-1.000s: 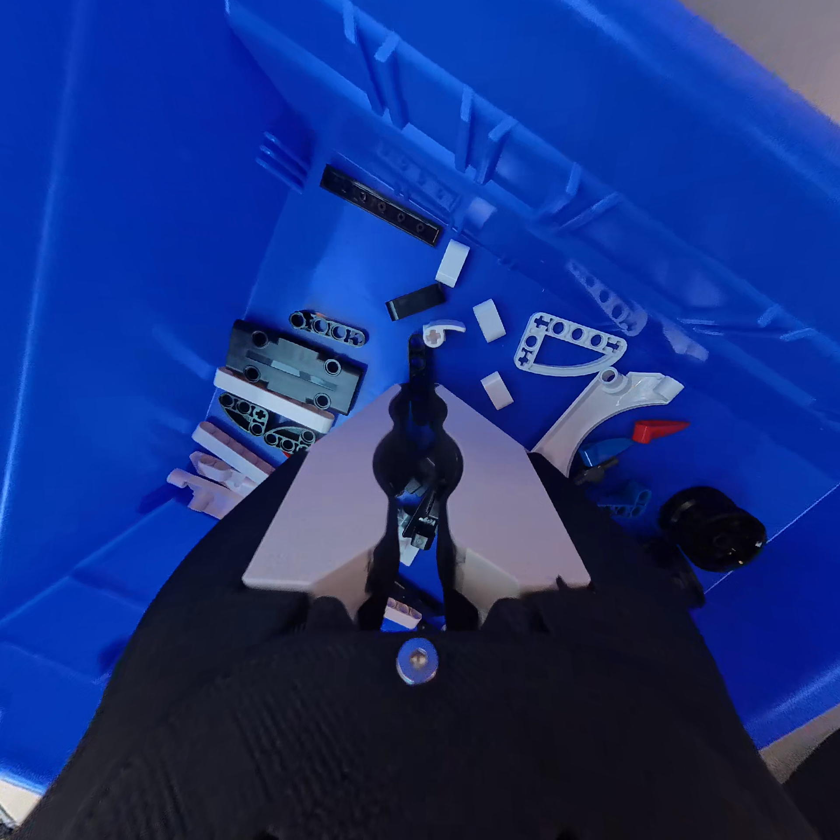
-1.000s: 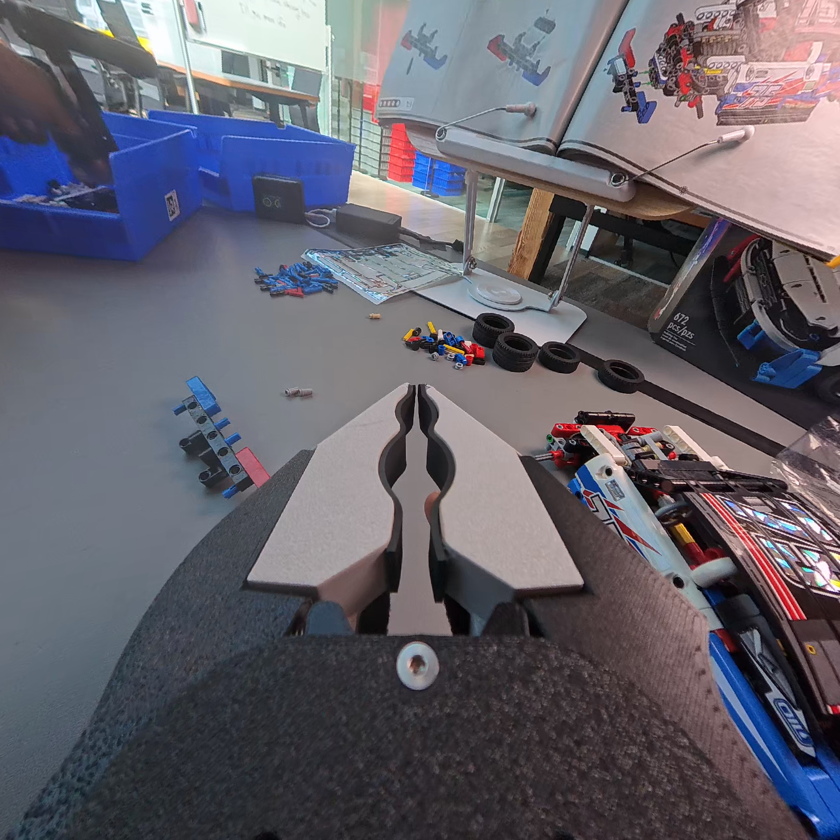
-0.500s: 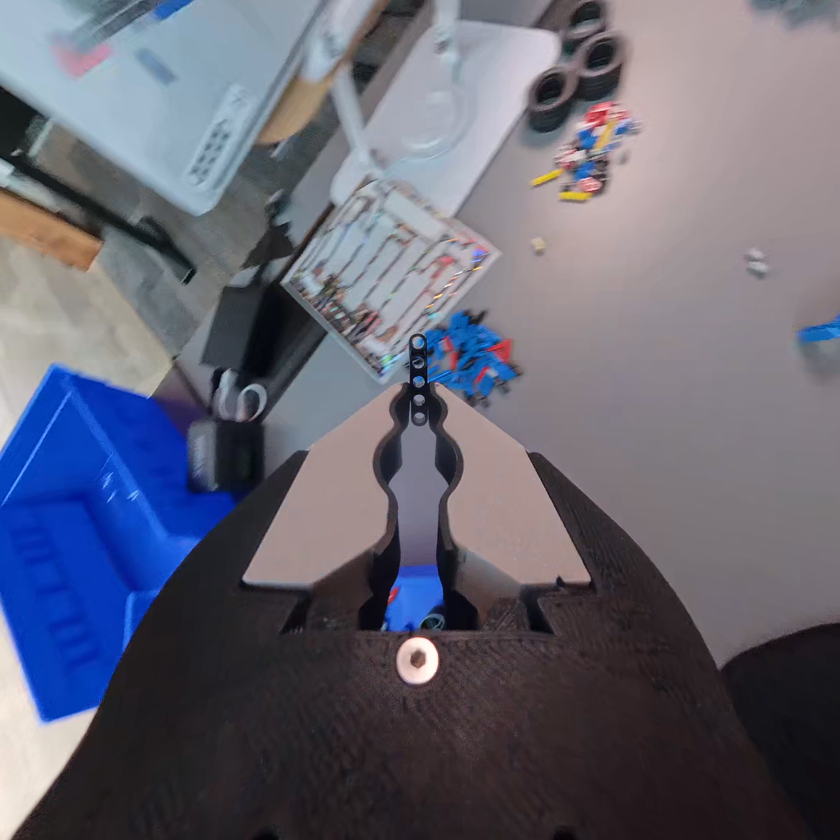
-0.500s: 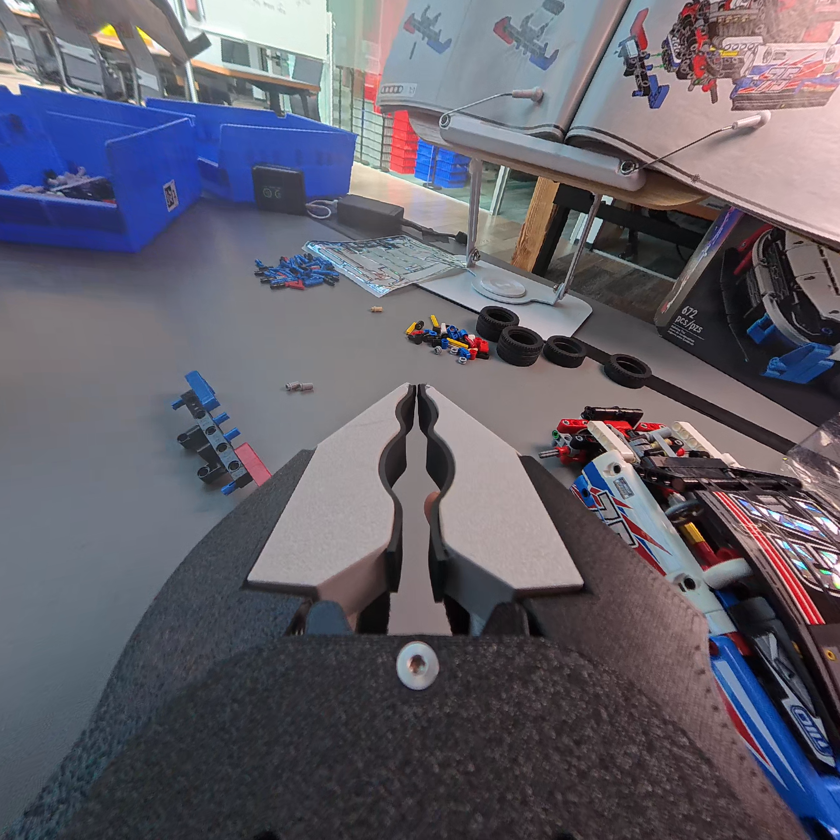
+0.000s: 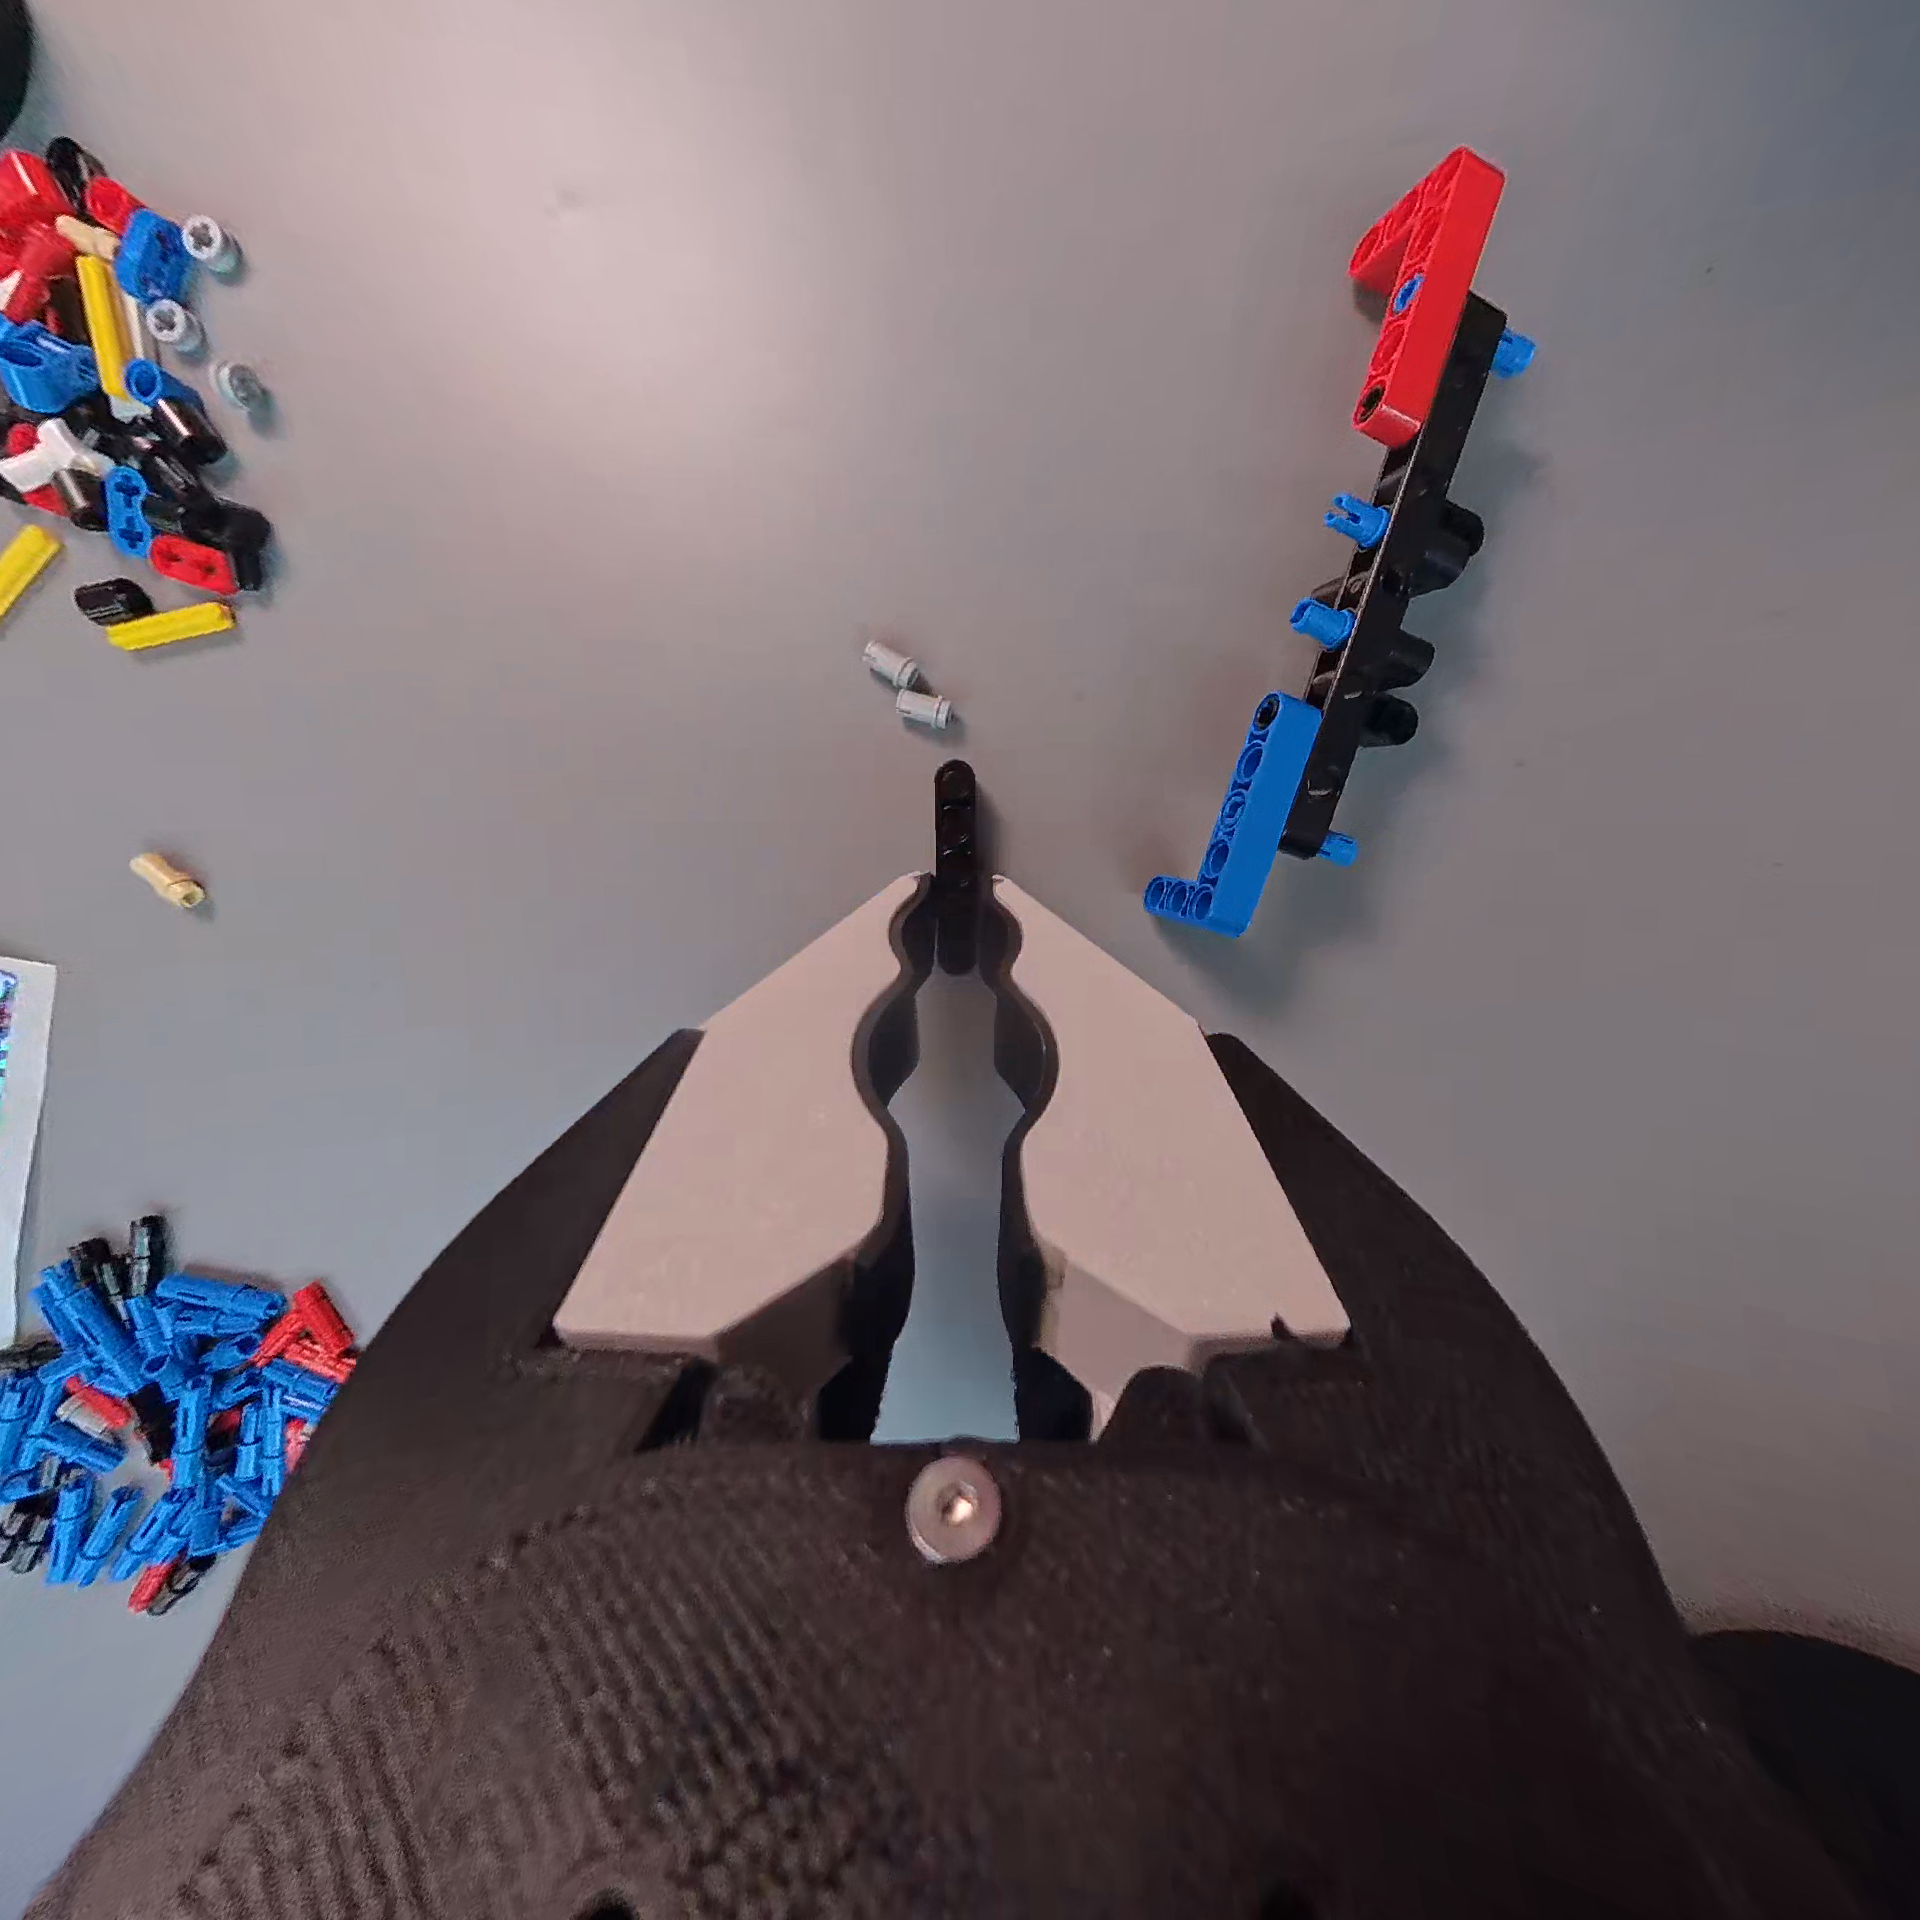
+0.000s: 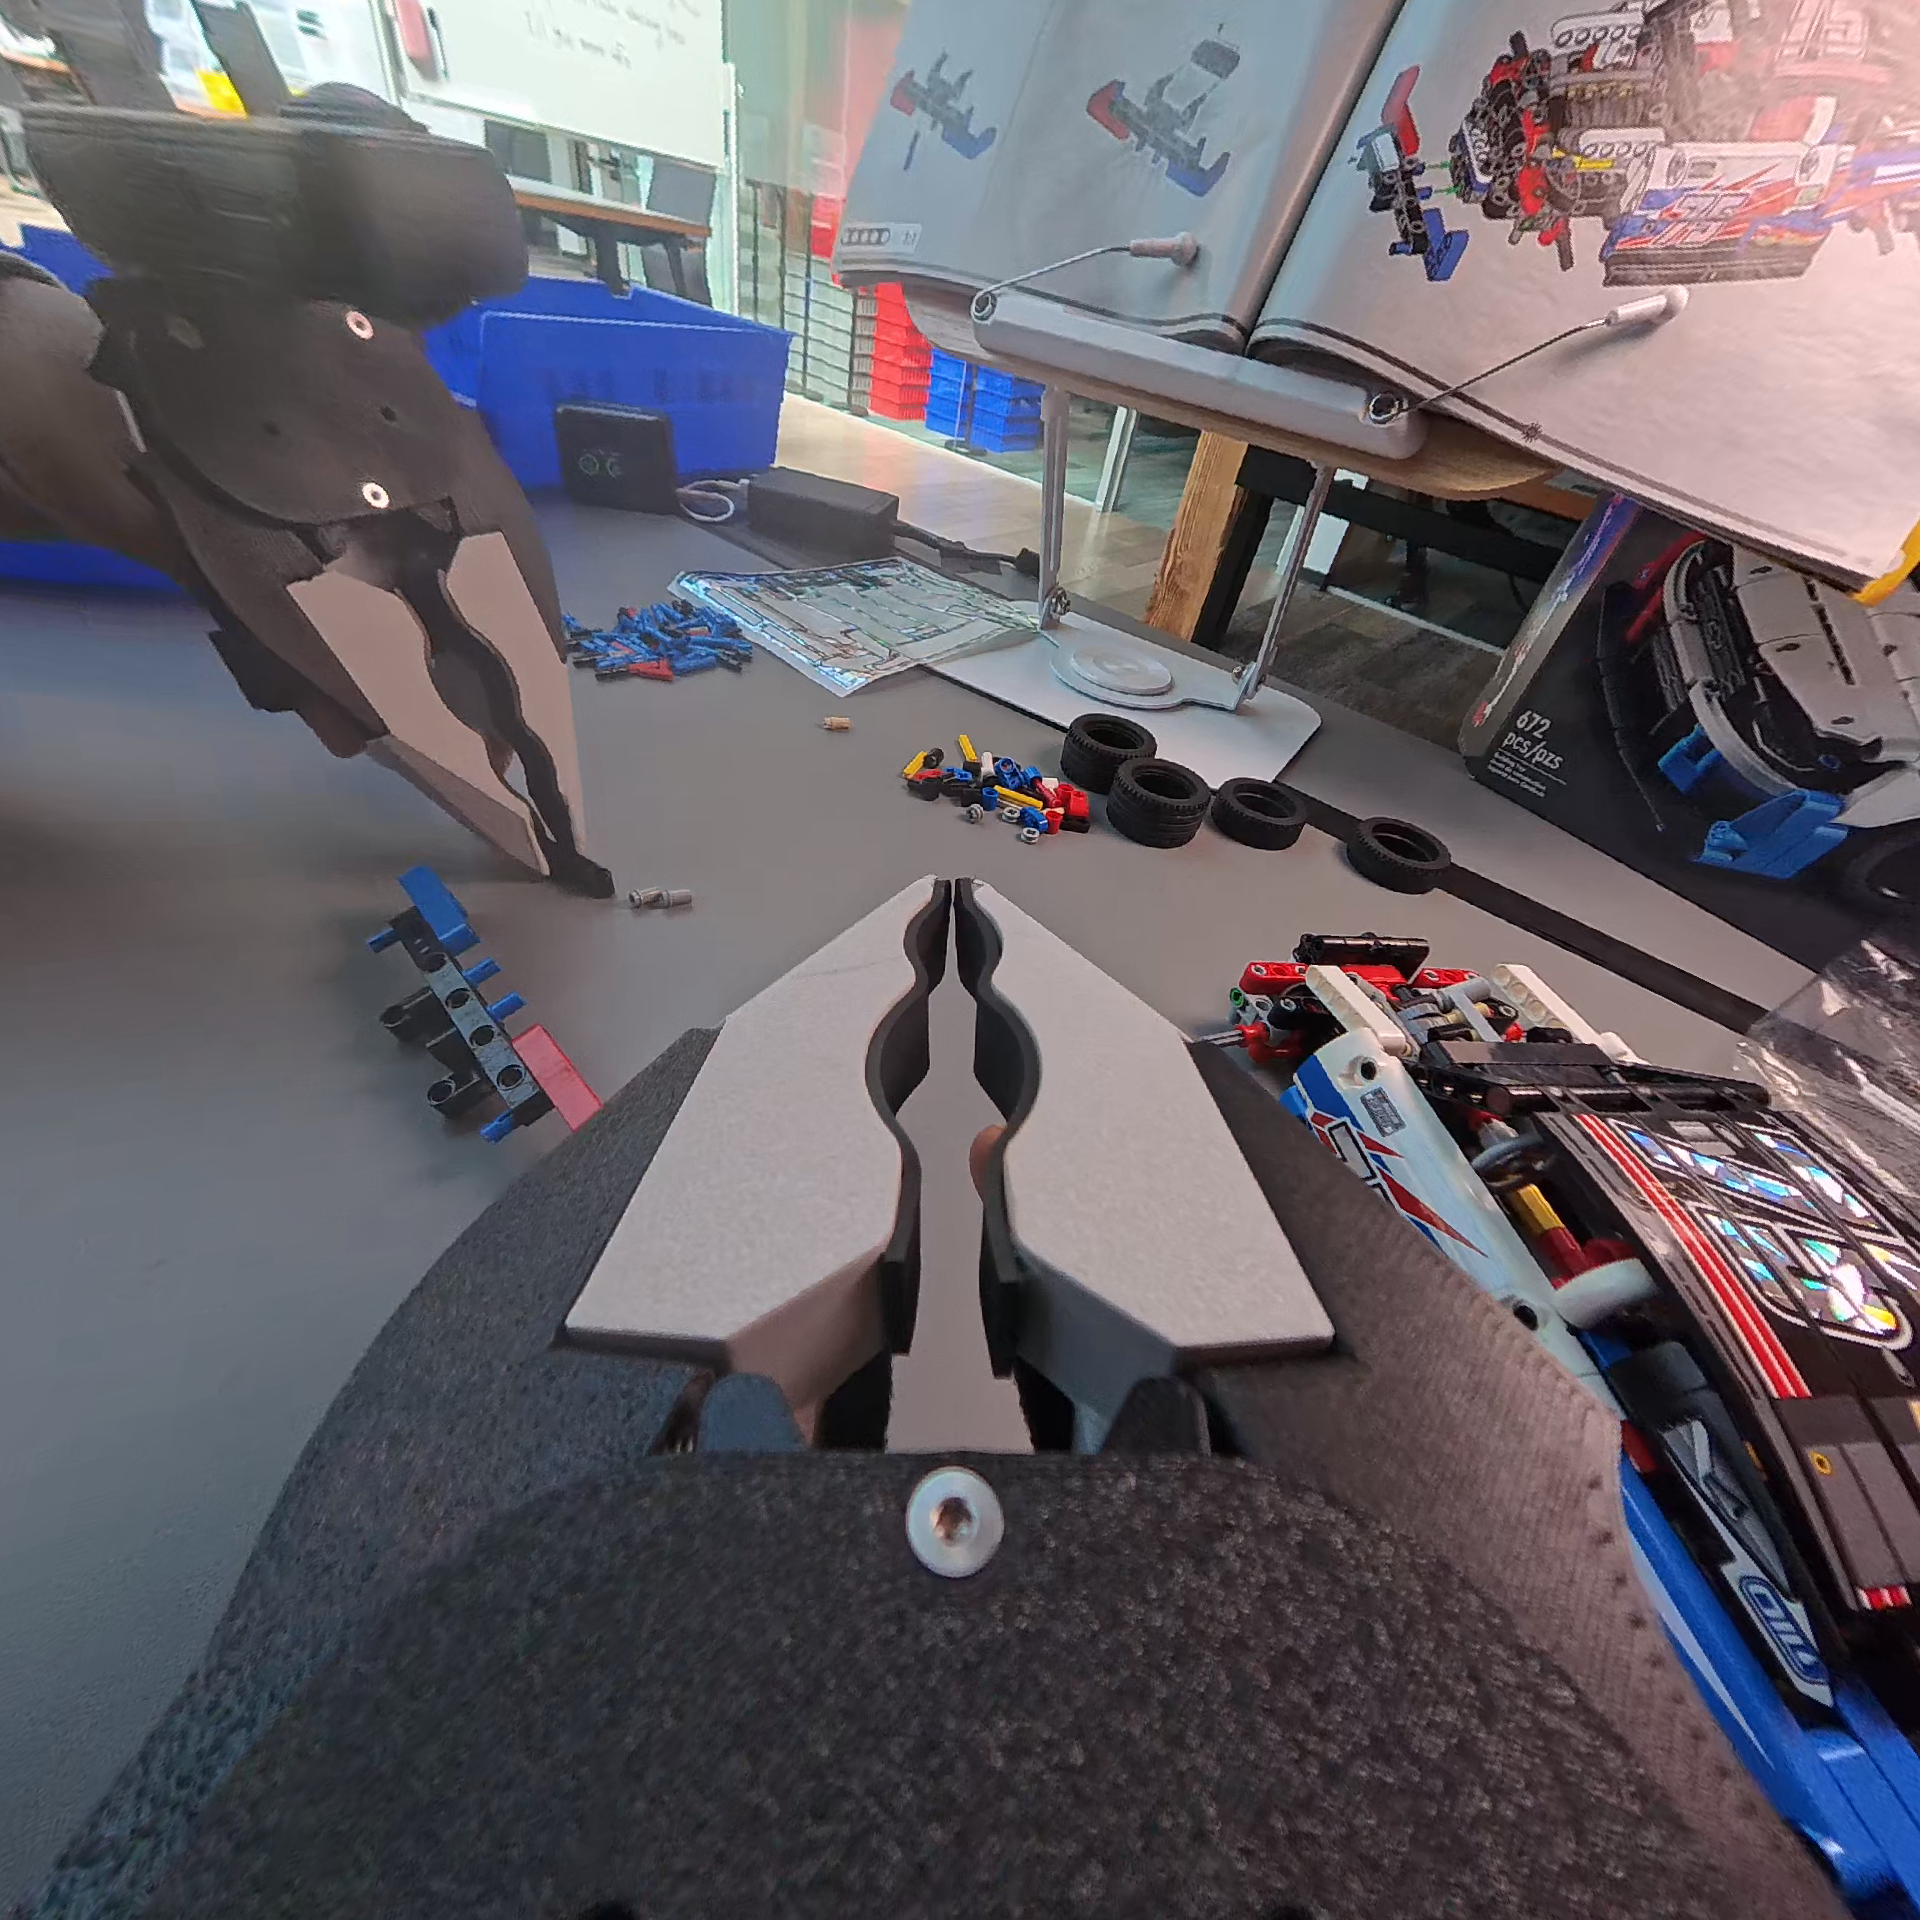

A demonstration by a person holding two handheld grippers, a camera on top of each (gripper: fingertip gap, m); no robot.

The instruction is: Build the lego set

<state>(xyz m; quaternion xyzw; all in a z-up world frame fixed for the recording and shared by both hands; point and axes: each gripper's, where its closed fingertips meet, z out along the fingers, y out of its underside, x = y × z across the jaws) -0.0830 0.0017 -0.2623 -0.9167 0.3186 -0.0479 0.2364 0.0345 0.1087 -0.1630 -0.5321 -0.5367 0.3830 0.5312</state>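
Indoors, a grey table point(image 6: 156, 1195) carries blue bins point(image 6: 623, 374) at the left, then loose pins. The left hand-held gripper point(image 5: 956, 883) pinches a black beam point(image 5: 955, 831), its long axis pointing forward past the tips, over the table just short of two grey pins point(image 5: 907, 686). The right hand-held gripper point(image 6: 953, 885) is closed, empty, beside the car point(image 6: 1558, 1195).

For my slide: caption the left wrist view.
Left gripper holds a black beam above the grey table.
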